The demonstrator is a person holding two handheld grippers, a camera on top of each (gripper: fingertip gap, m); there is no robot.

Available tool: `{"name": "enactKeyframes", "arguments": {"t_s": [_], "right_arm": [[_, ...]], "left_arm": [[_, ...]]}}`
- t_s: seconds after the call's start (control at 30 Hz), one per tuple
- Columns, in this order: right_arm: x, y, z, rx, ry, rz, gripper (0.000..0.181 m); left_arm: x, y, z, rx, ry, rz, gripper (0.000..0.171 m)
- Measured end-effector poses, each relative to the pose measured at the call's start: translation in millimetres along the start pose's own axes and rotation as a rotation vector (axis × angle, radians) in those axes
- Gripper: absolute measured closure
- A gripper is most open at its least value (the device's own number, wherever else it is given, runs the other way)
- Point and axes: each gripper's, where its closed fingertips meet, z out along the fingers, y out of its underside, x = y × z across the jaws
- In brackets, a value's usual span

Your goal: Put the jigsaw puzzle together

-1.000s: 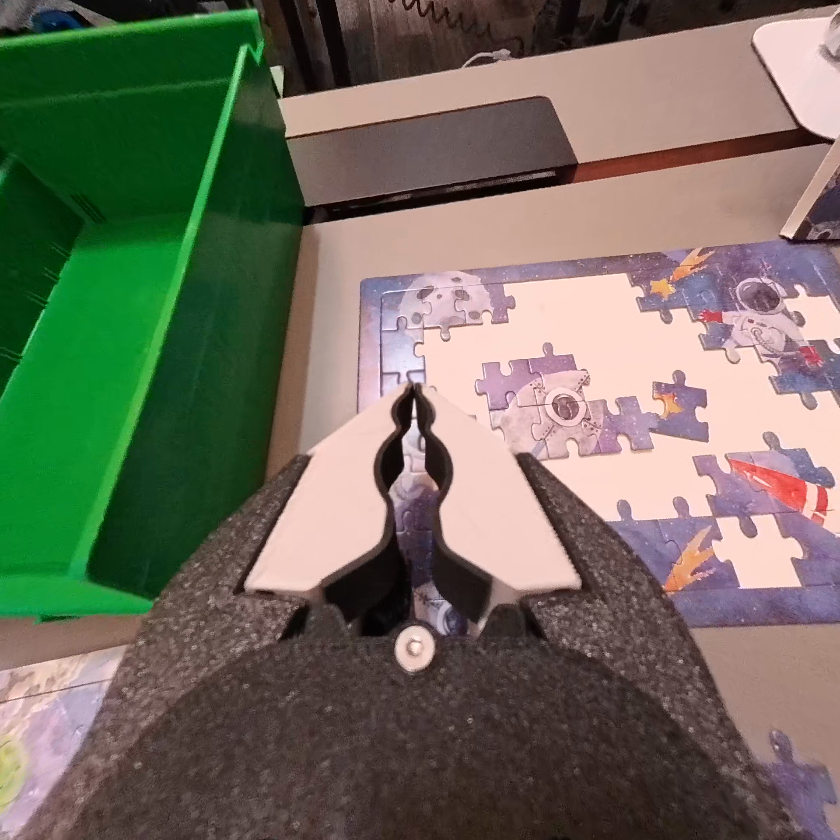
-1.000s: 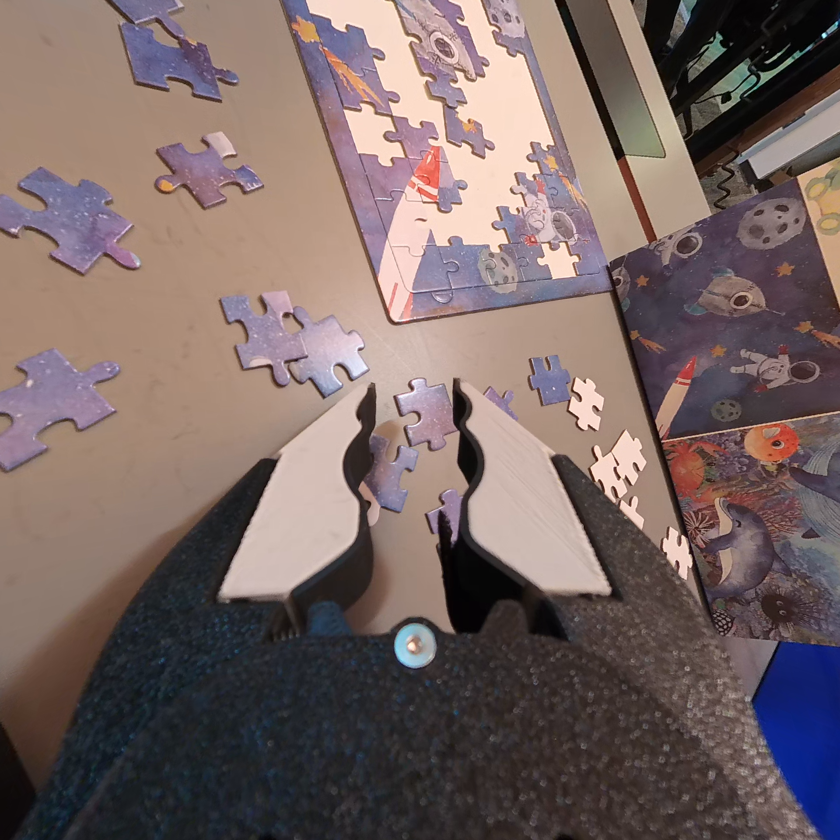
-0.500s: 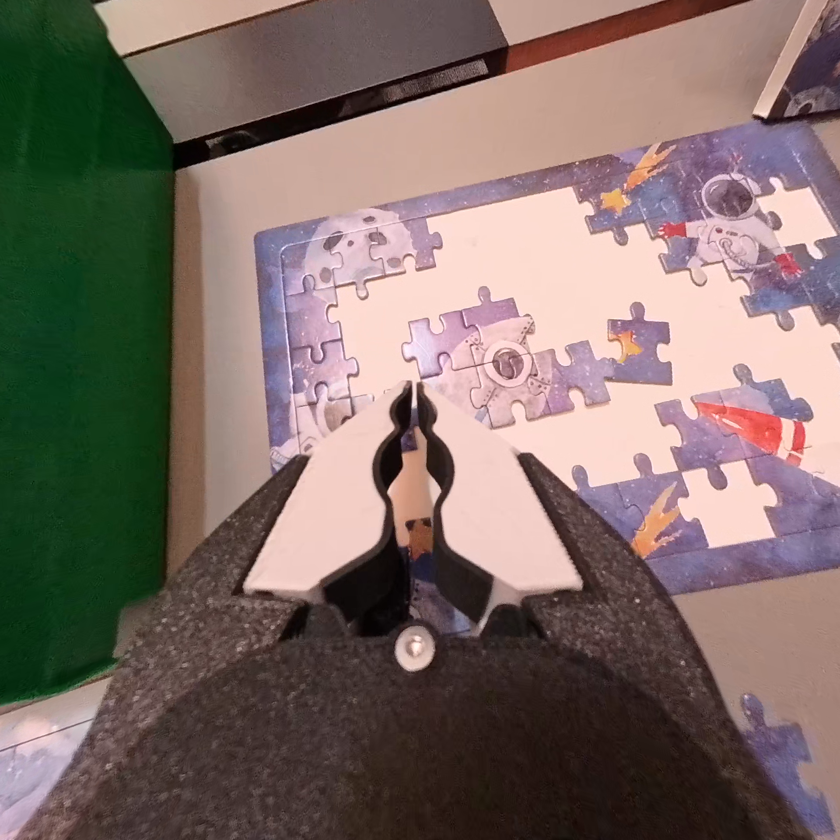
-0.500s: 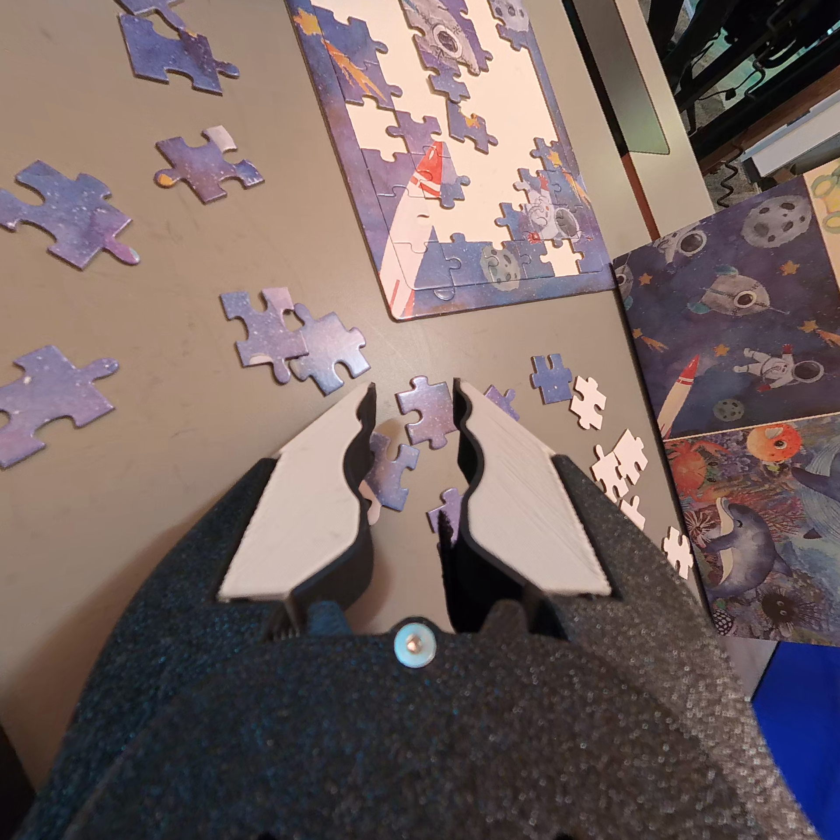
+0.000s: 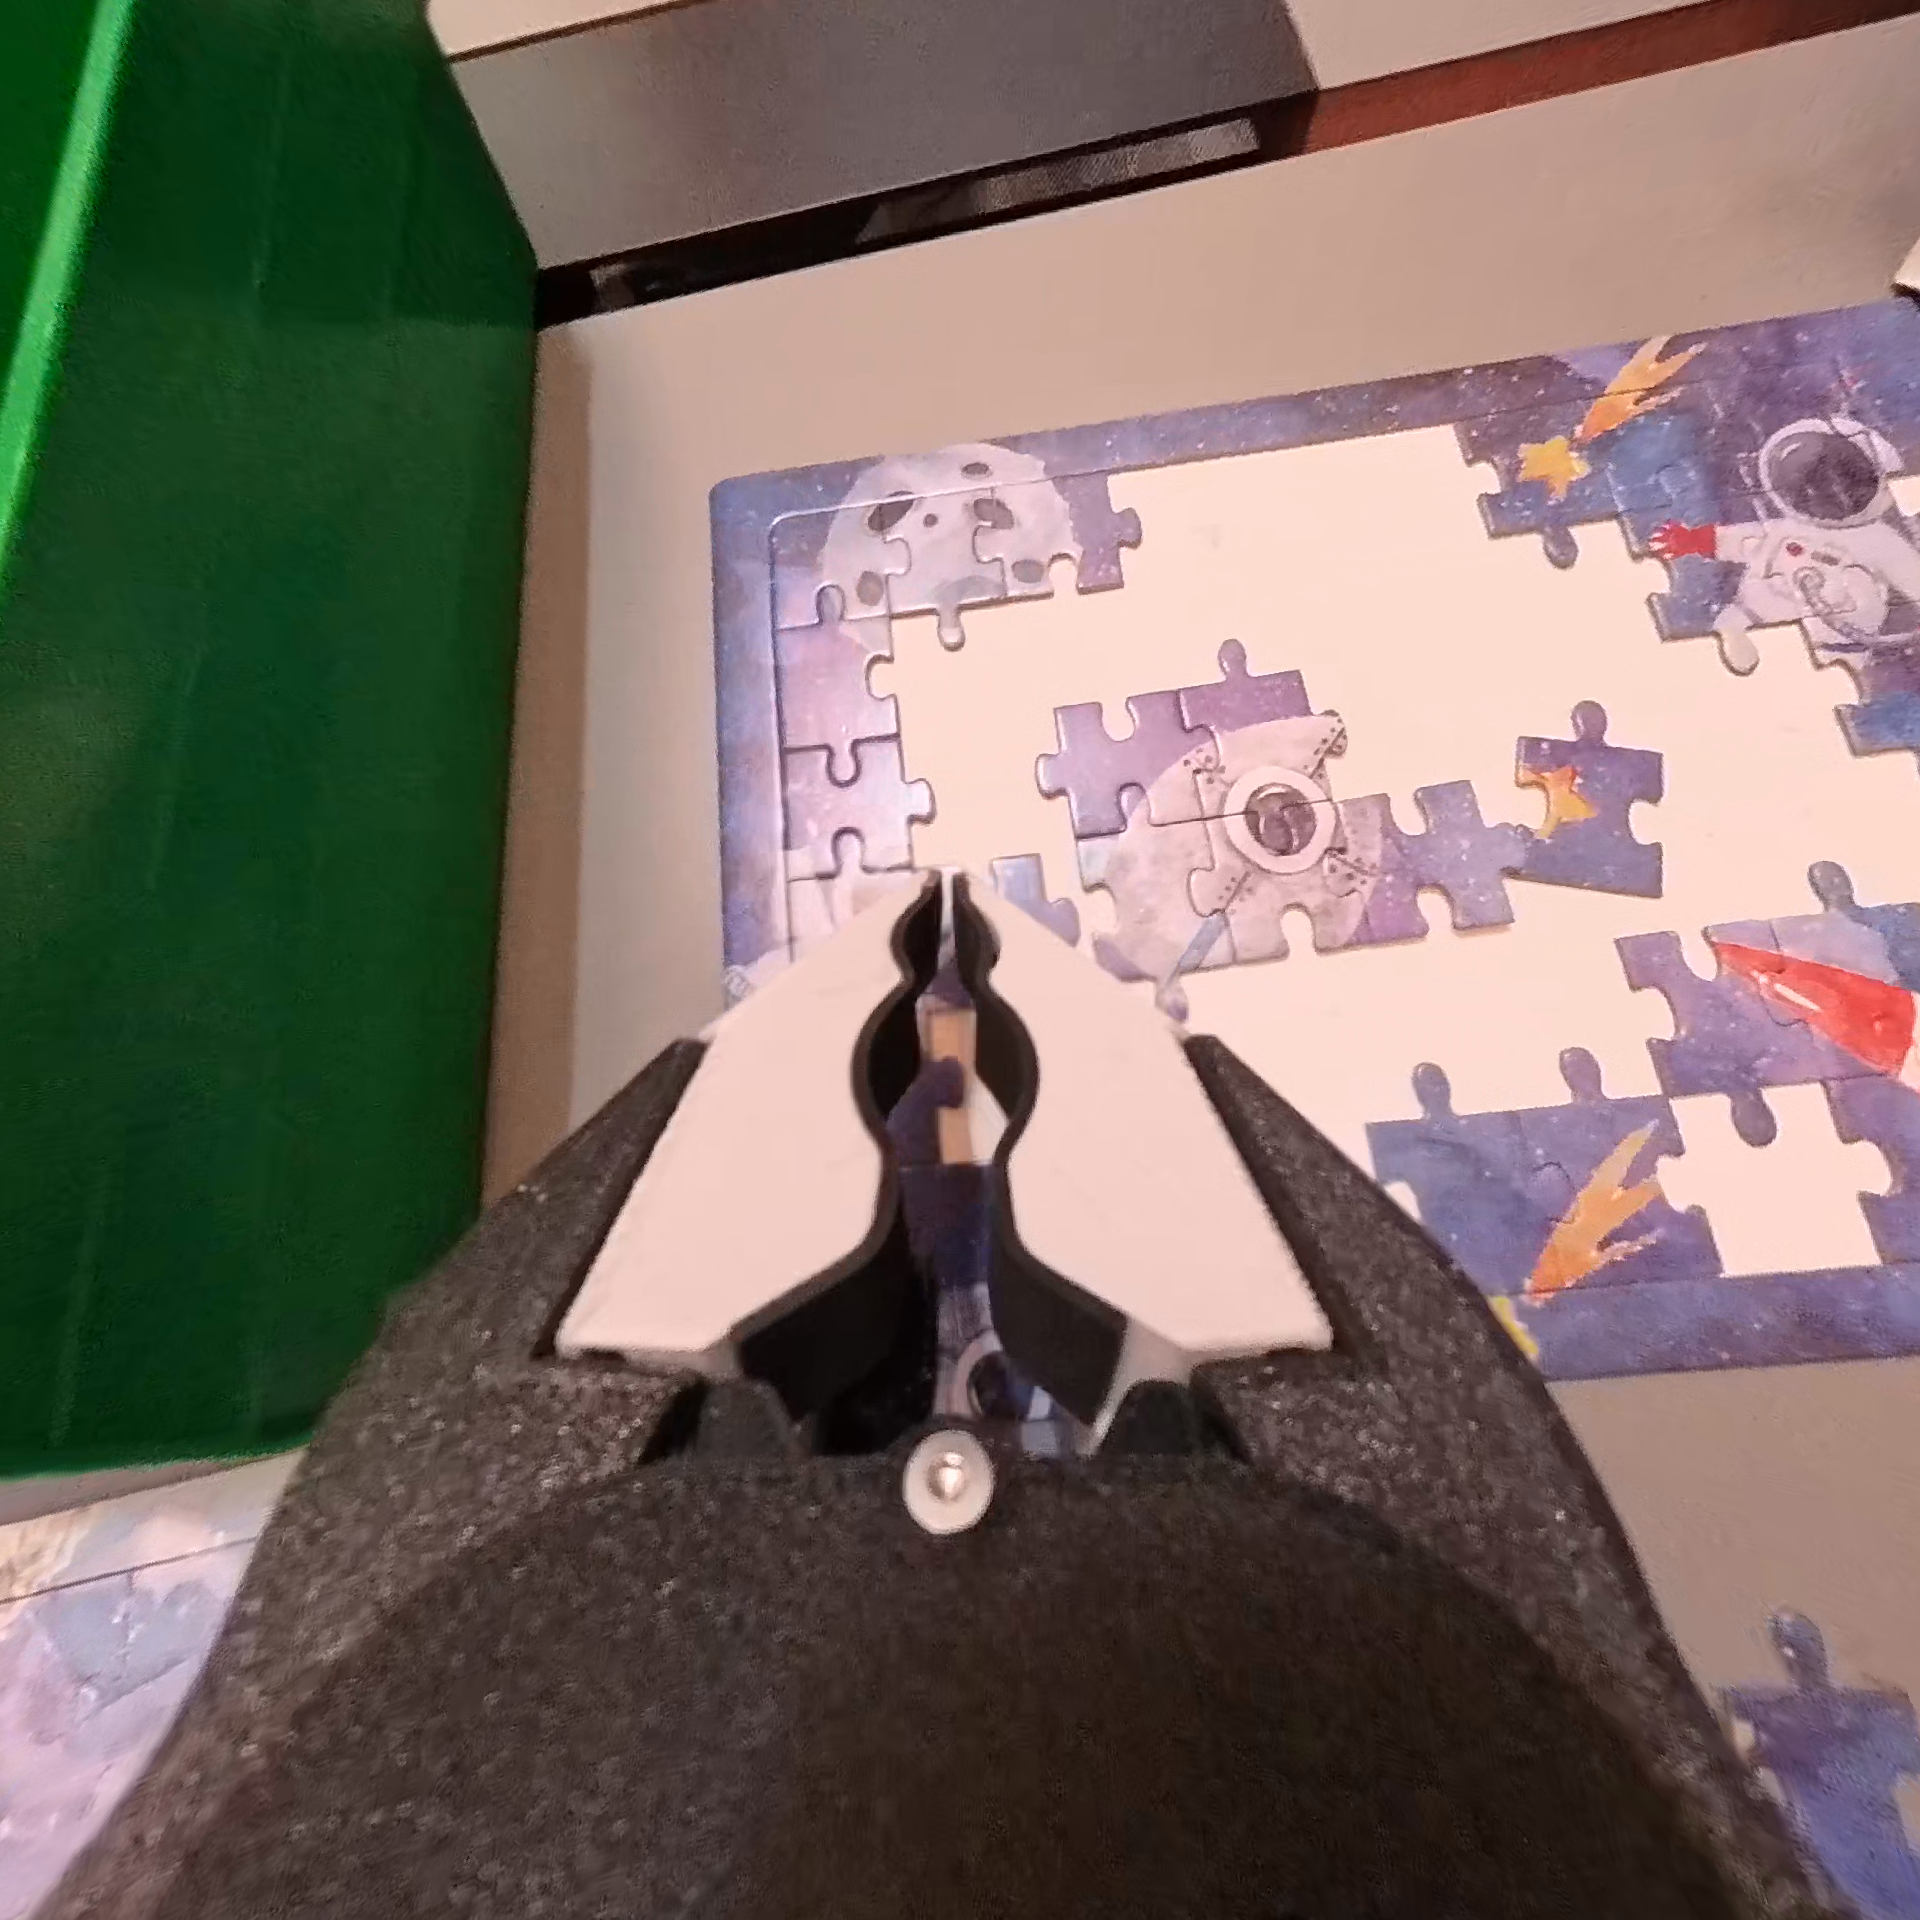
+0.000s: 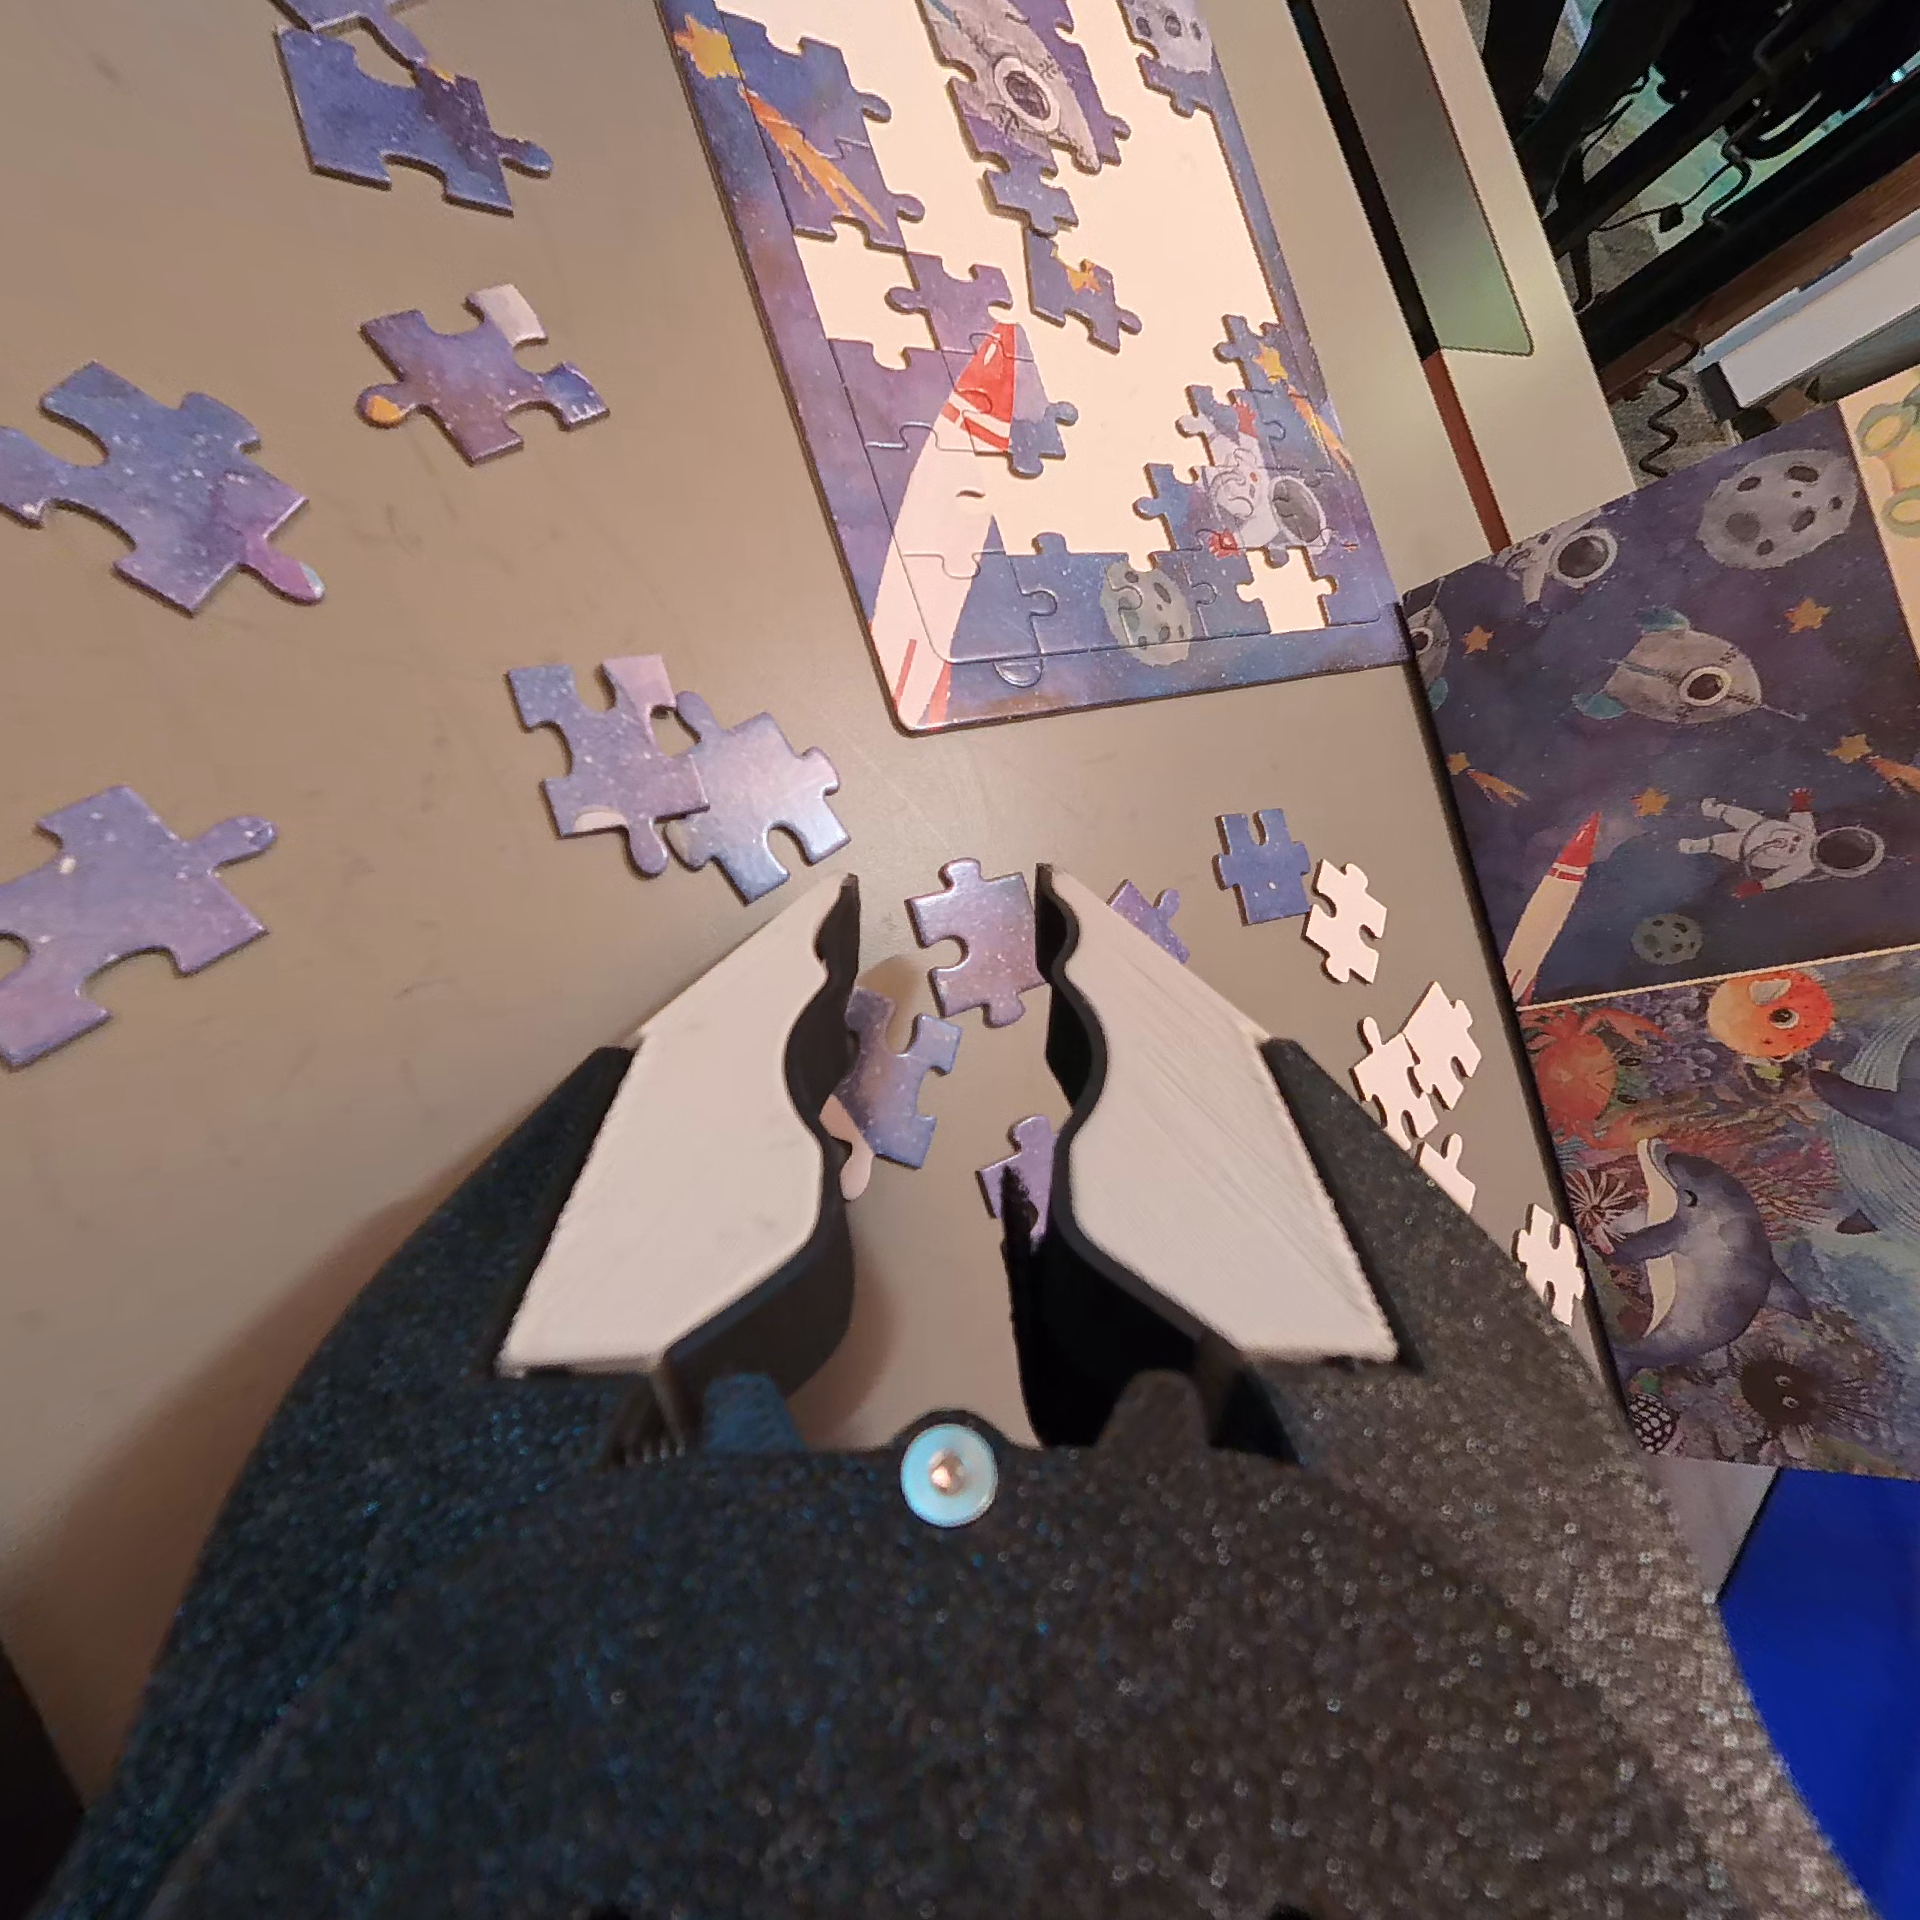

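- Your left view opened on the green bin point(image 5: 249, 727), which stood at the far left beside the puzzle tray point(image 5: 743, 727) on the grey table point(image 5: 644, 395)
- Your left gripper point(image 5: 948, 881) hung above the tray's near-left corner; its jaws were pressed together at the tips and clamped a puzzle piece point(image 5: 951, 1070) edge-on, its cardboard edge and dark blue print visible in the slot
- In the tray, right of the gripper, a joined cluster bearing a grey spacecraft point(image 5: 1268, 821) lay on the bare white base, apart from the assembled left border
- Further right, the red rocket section point(image 5: 1808, 997) and the astronaut section point(image 5: 1808, 520) sat against the tray's right portion
- Your right view showed loose pieces point(image 6: 156, 499) scattered face-up on the table at the left, with a joined pair point(image 6: 675, 779) nearer the centre
- Your right gripper point(image 6: 948, 894) hovered over the table with jaws moderately apart and gripped nothing; a purple piece point(image 6: 977, 935) lay on the table between the fingertips
- White face-down pieces point(image 6: 1413, 1049) lay to the right of it
- The reference picture point(image 6: 1683, 748) of the space scene lay at the far right, just beside the tray's corner
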Motion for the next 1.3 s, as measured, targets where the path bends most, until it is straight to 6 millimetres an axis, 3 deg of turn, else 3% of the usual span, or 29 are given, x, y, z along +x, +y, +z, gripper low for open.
{"name": "enactKeyframes", "arguments": {"t_s": [0.57, 1.3], "right_arm": [[-1, 2, 1, -0.010, -0.001, -0.009, 0.147], [-2, 3, 2, -0.019, 0.001, -0.018, 0.148]], "left_arm": [[-26, 11, -2, -0.044, -0.075, -0.078, 0.170], [-25, 11, -2, -0.042, -0.074, -0.073, 0.170]]}}
